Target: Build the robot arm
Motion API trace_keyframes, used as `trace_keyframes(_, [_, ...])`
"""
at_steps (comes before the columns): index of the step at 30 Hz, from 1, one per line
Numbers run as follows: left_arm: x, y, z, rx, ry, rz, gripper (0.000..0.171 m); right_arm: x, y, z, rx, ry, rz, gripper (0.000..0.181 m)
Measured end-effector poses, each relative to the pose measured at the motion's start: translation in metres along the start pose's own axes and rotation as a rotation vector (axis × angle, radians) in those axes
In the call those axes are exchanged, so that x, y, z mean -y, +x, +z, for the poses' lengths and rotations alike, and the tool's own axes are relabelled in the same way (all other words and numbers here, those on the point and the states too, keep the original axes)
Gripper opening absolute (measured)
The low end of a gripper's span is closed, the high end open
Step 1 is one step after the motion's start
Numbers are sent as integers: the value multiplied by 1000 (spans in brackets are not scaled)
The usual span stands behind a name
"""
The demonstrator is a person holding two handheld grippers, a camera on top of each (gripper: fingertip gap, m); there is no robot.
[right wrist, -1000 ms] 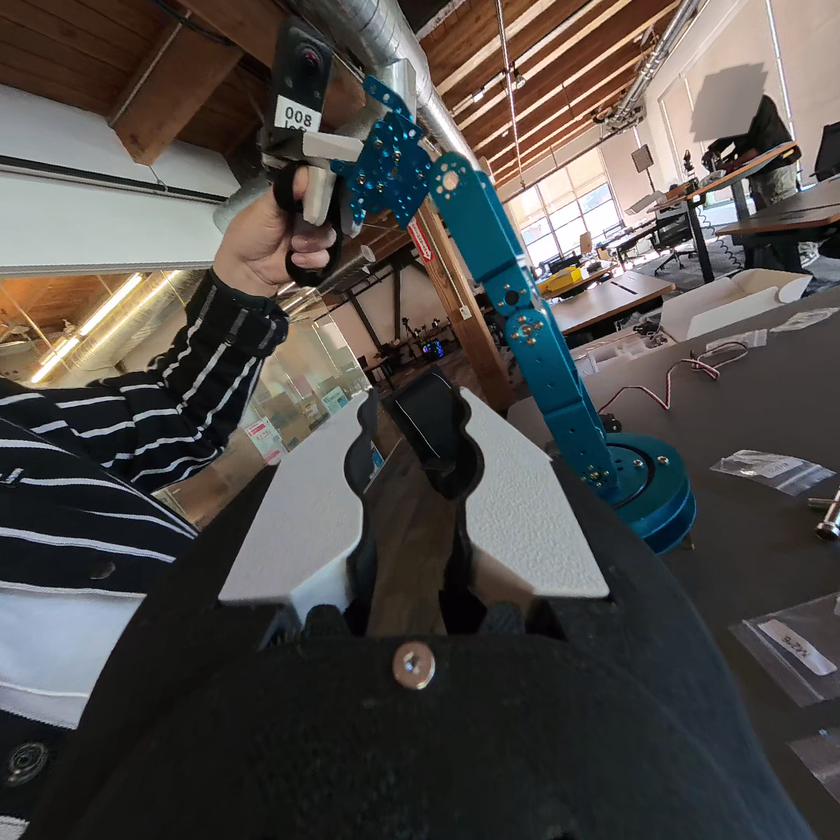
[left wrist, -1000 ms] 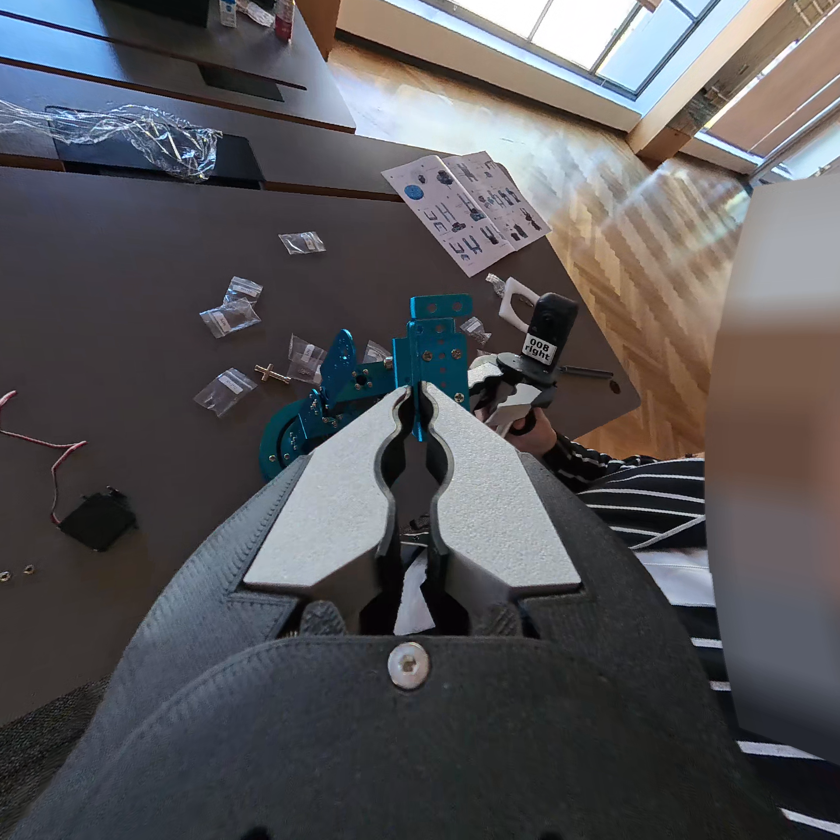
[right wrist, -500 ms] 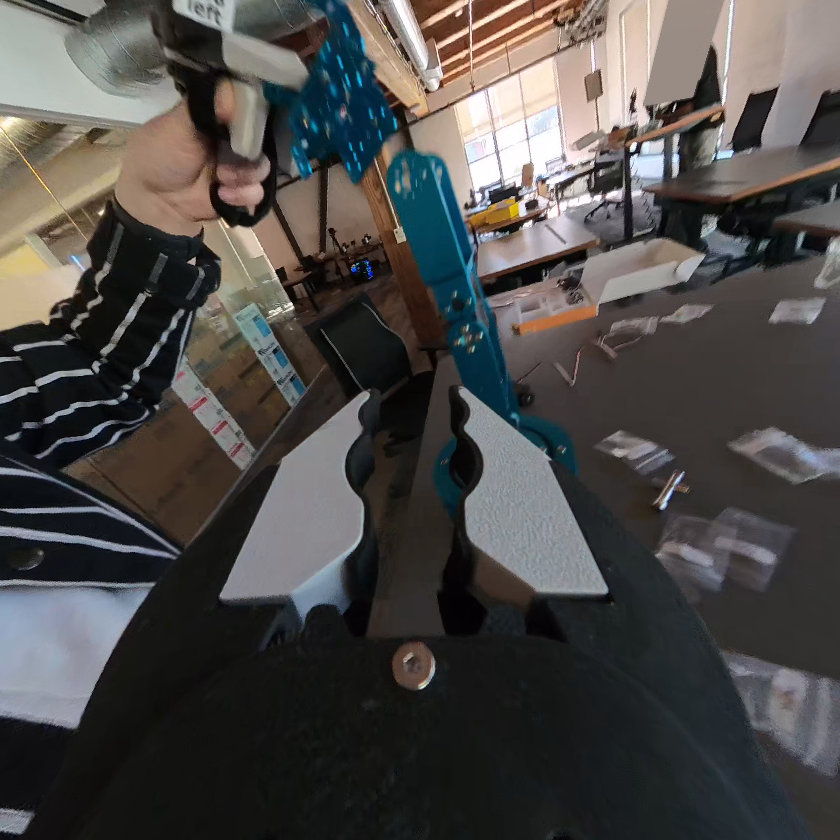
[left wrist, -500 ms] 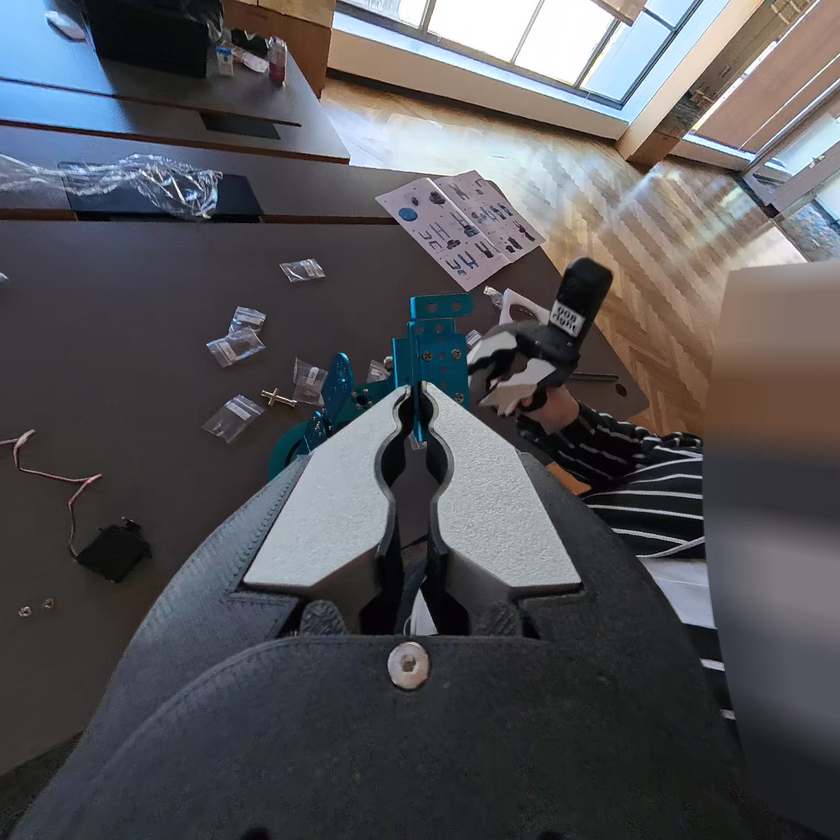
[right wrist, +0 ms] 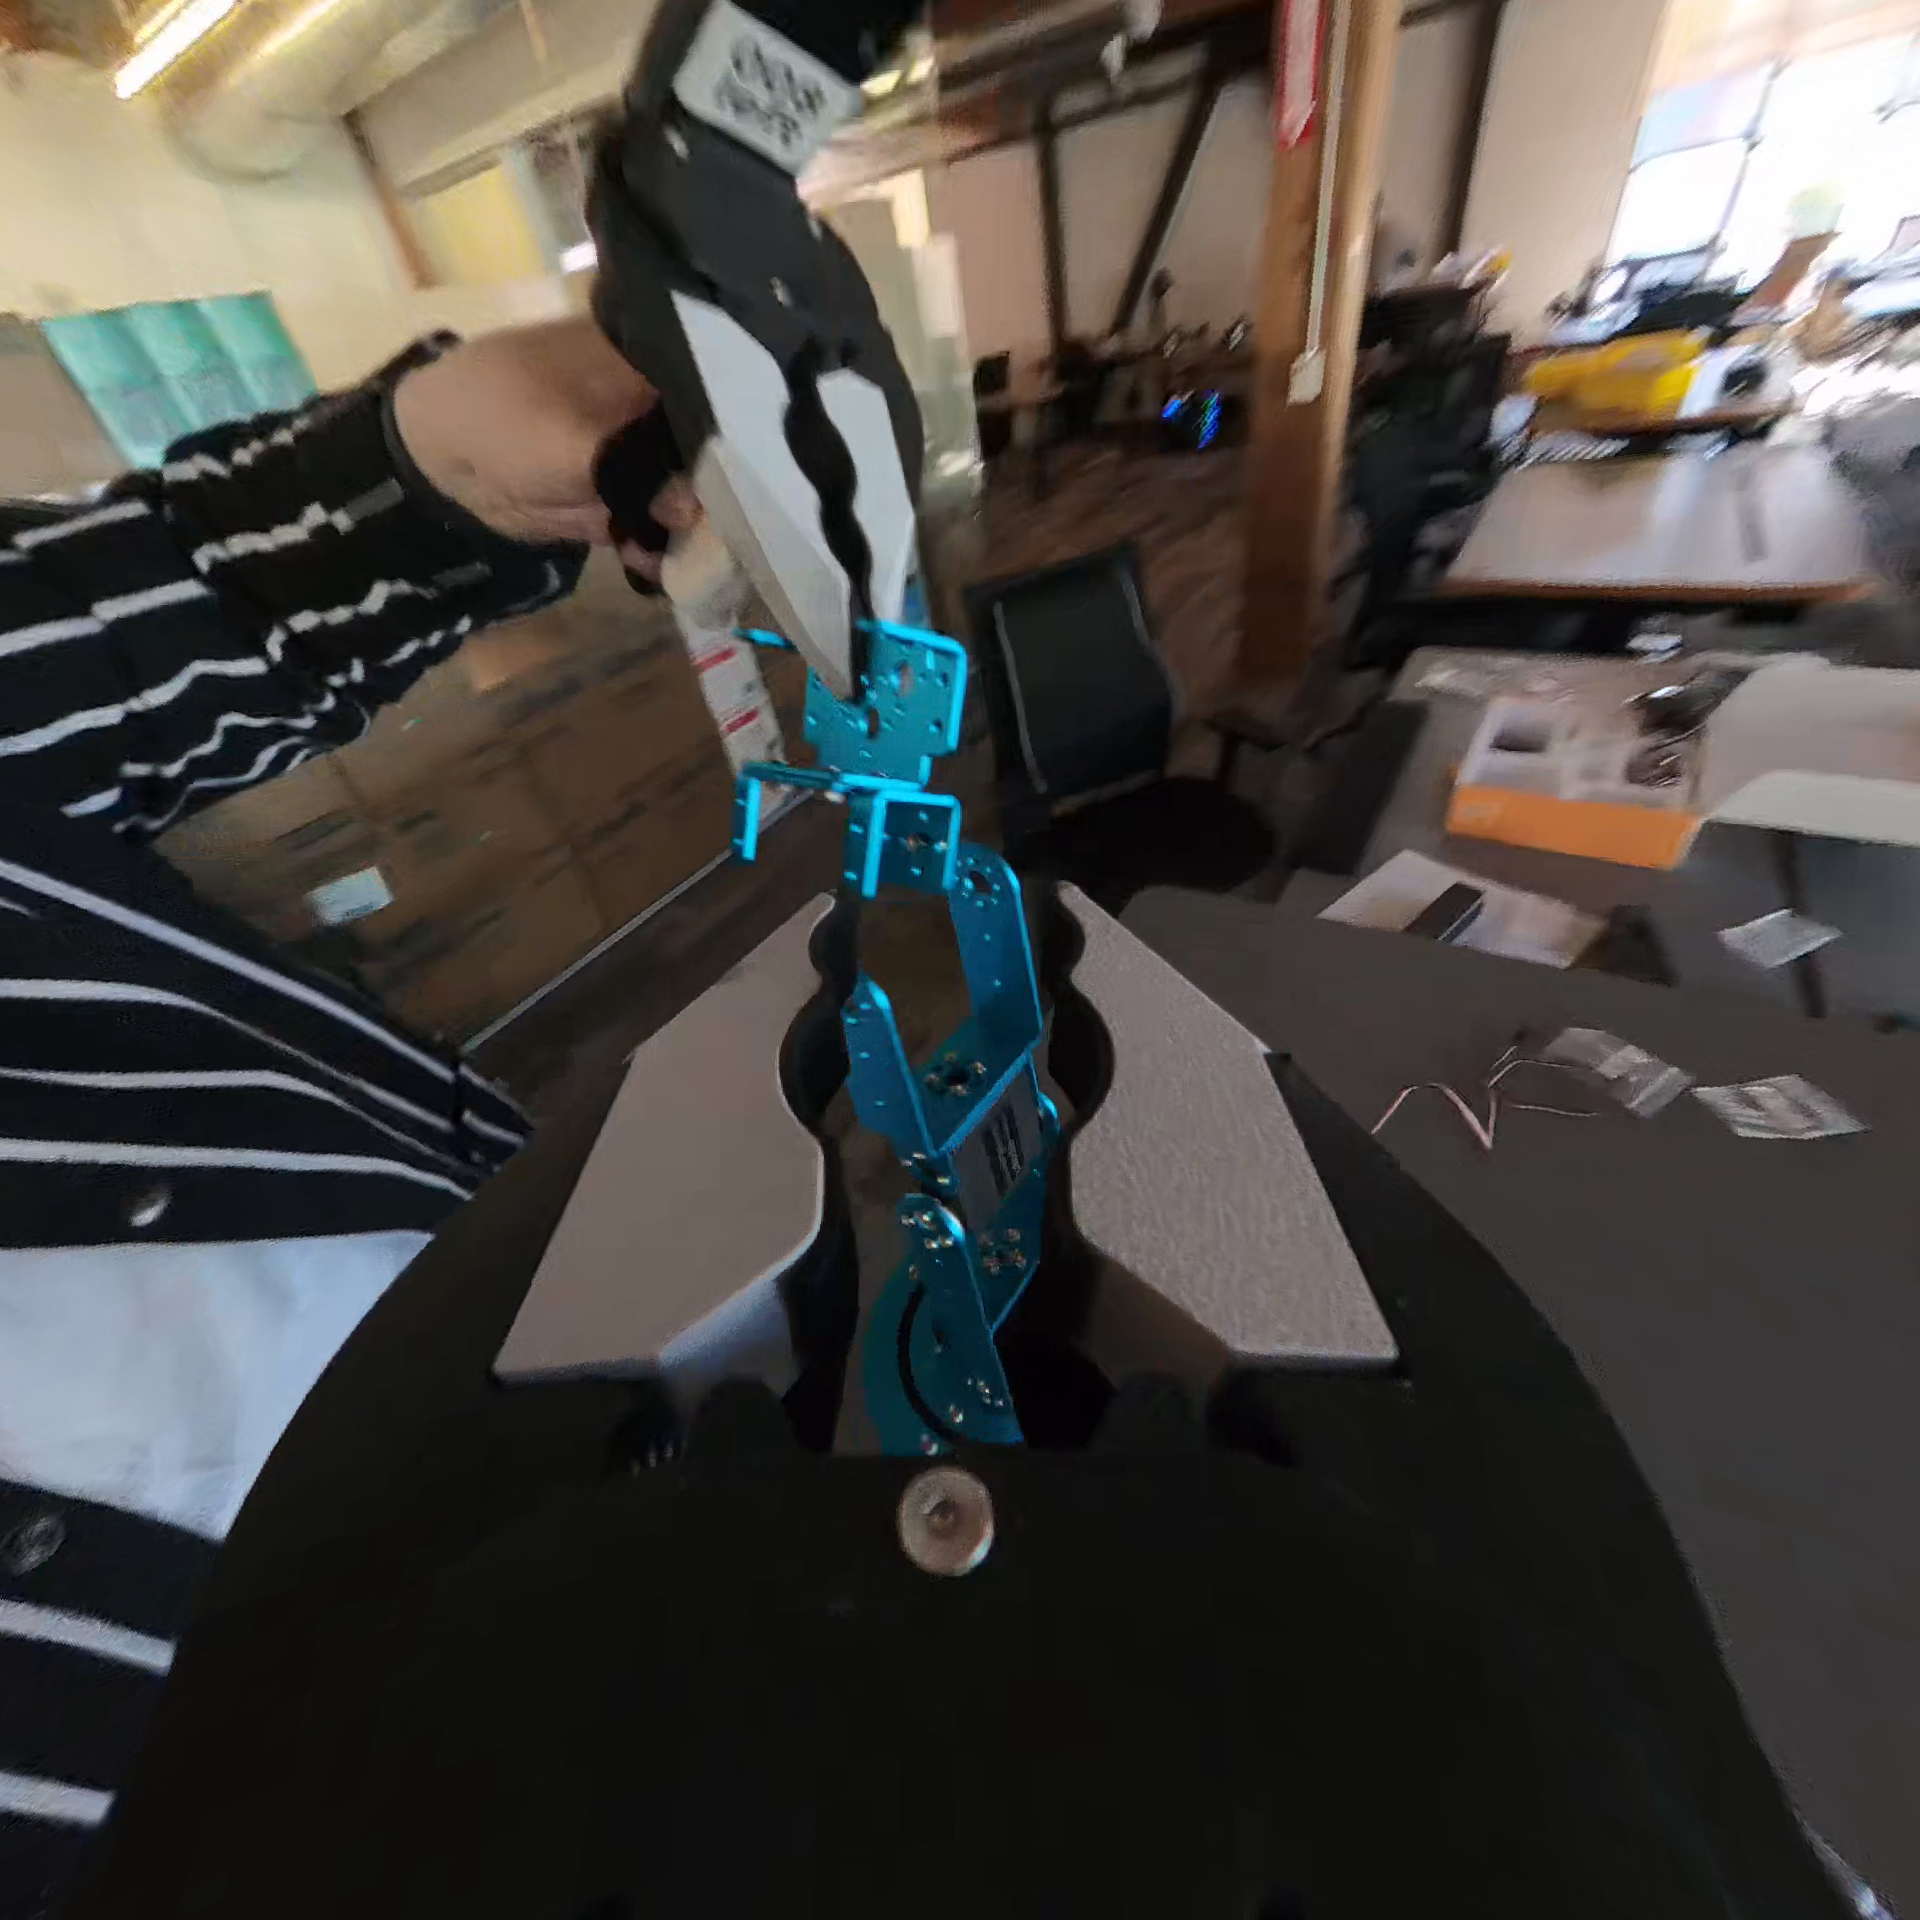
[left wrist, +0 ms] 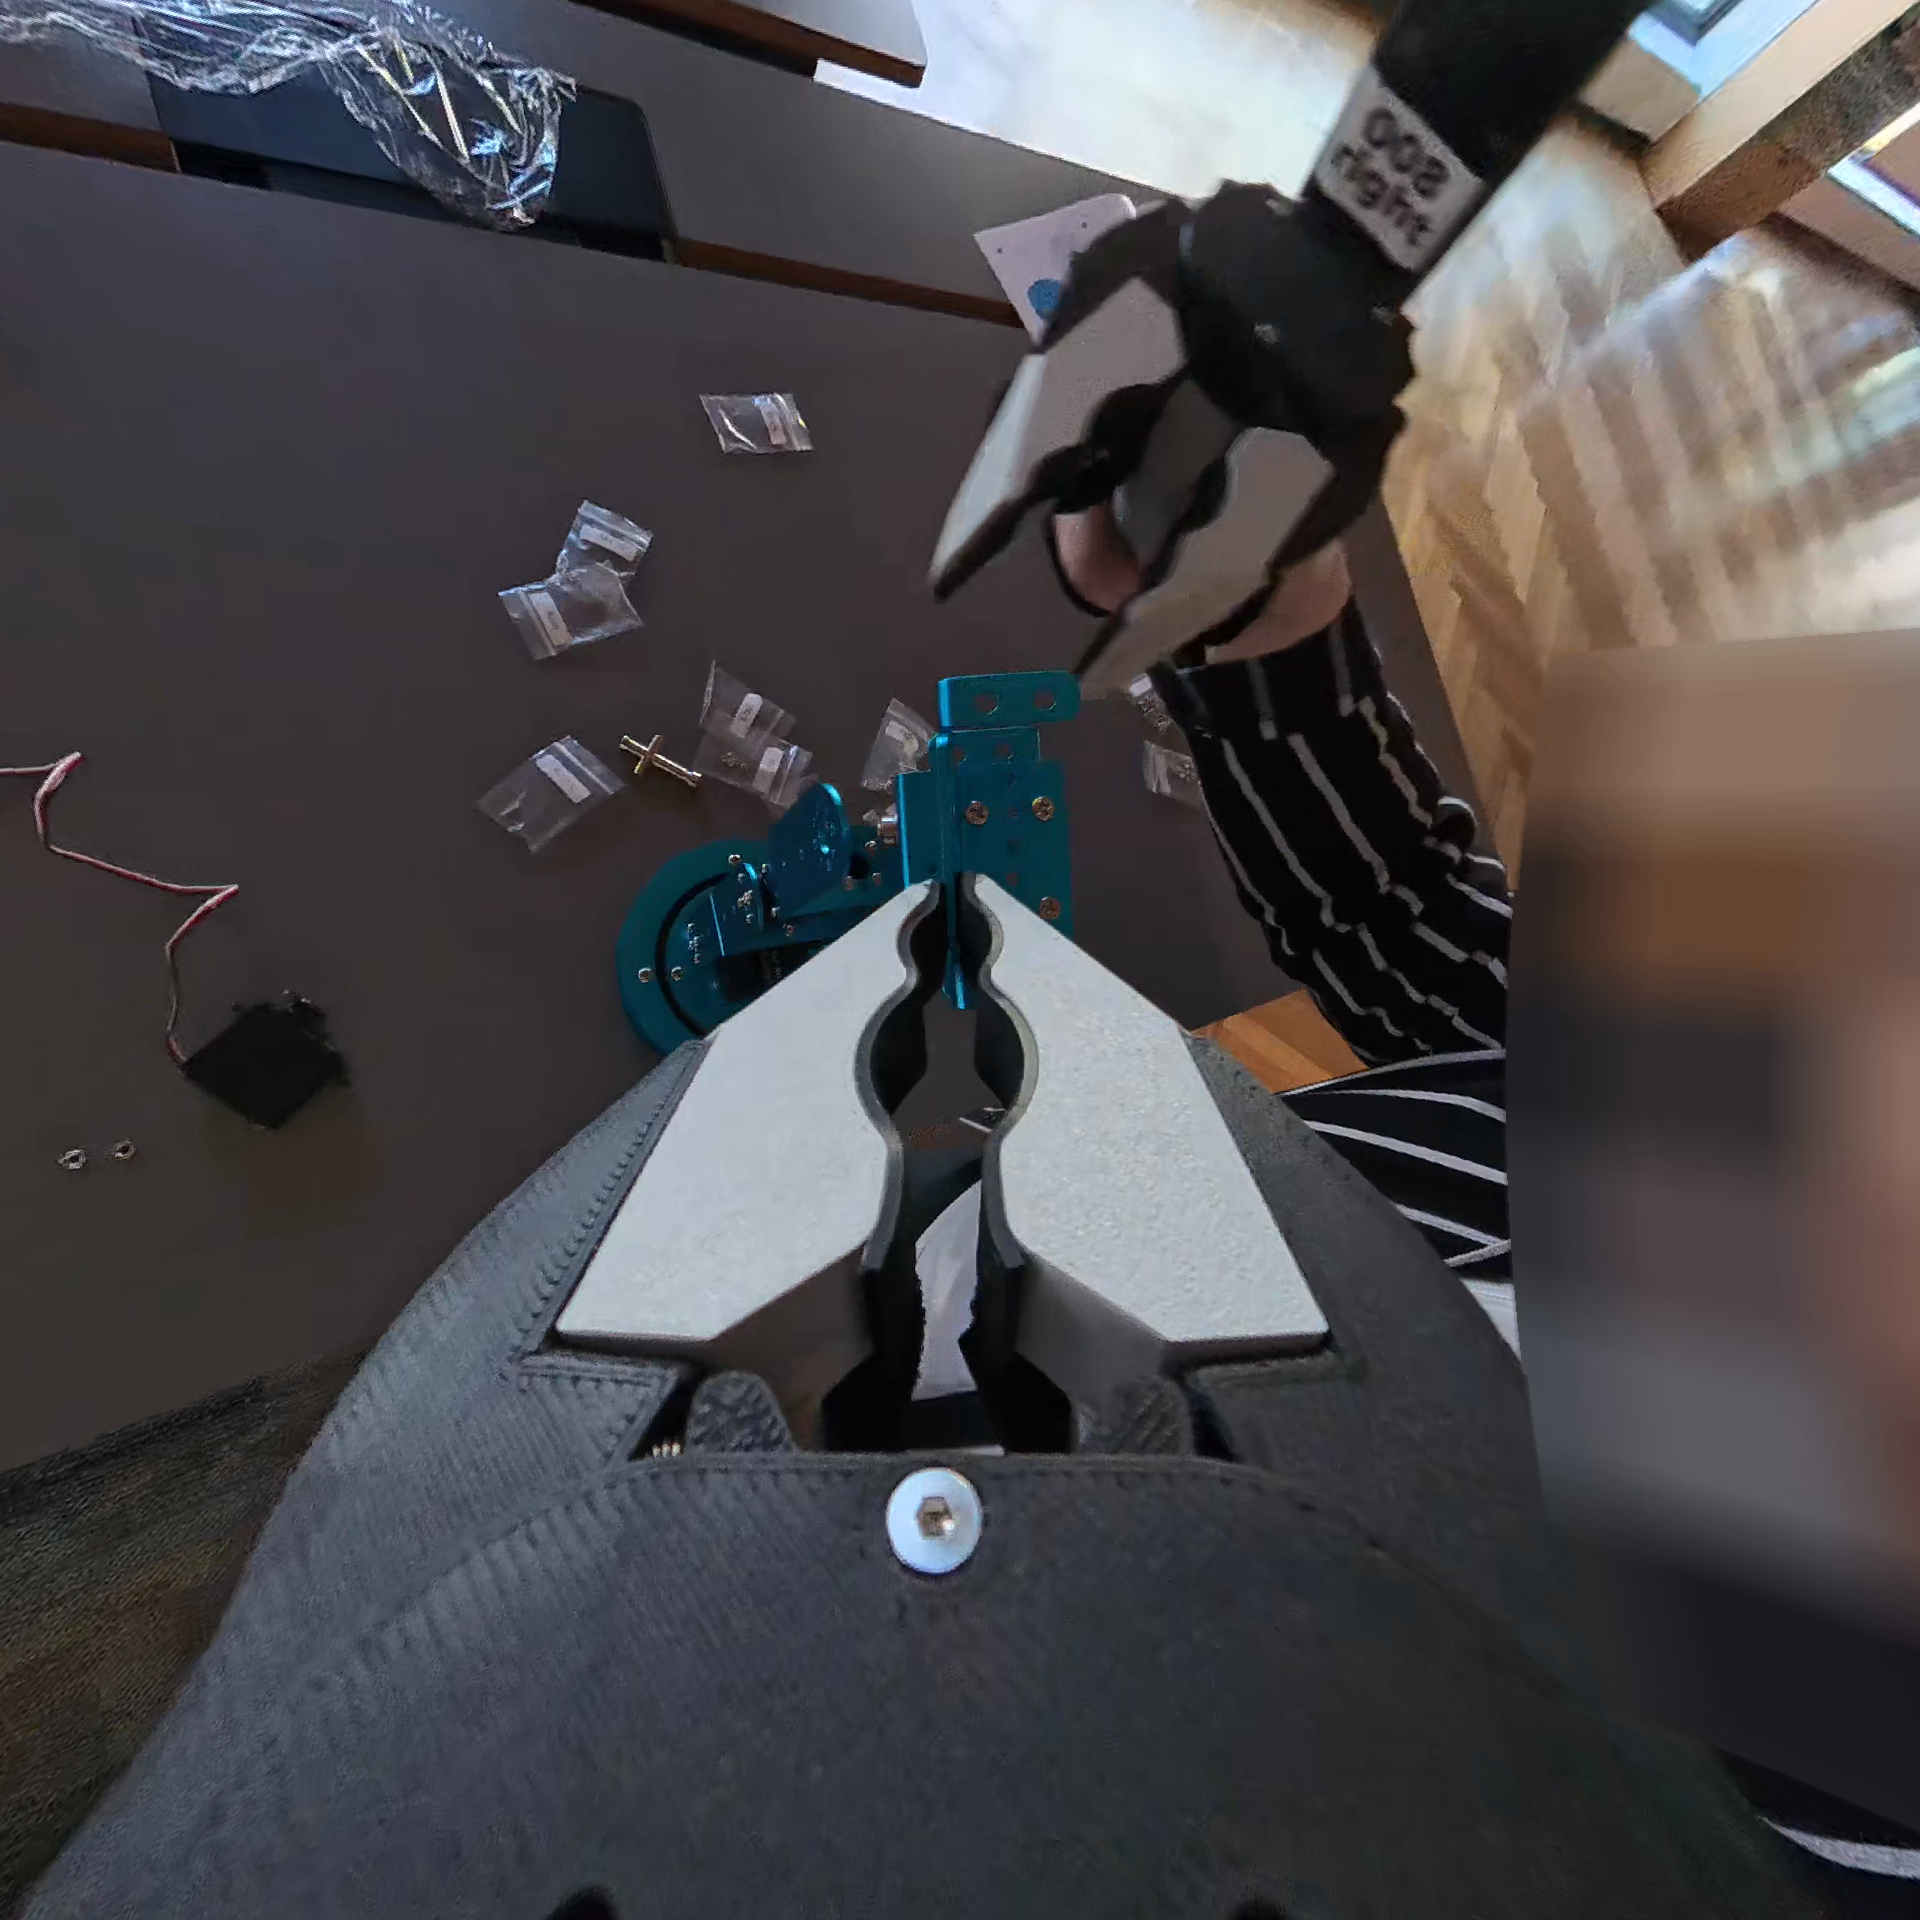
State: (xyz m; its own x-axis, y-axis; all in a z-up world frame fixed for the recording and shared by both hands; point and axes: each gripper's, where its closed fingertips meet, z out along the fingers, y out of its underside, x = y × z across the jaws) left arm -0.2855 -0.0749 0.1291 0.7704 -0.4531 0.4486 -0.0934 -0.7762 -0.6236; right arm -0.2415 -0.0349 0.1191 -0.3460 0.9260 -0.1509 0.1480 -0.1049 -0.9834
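Left tool clamps perforated blue metal arm — right tool apart.

Blue arm's base — claw-hidden, blurred.

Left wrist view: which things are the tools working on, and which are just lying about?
In hand: blue metal arm, left tool shut on its upper end; right tool open, close by.
Lying about: clear bags, black servo with wire, metal cross pin, two small washers, plastic wrap.
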Motion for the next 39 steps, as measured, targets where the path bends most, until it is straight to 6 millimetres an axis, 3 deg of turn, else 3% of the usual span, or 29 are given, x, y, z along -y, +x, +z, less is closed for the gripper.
trace_keyframes(5, [-1,-6,7,46,-17,17,0,-16,22,21,147,-7,43,33])
trace_keyframes(9, [-1,-8,10,81,-19,28,0,-23,11,32,338,-6,106,31])
trace_keyframes(16, [-3,-8,12,131,-41,37,0,-27,8,53,440,-34,101,28])
trace_keyframes(22, [-5,-6,13,213,-60,71,0,-29,5,55,478,-25,61,12])
trace_keyframes(39, [-8,-3,18,399,-86,156,0,-37,2,63,559,10,97,17])
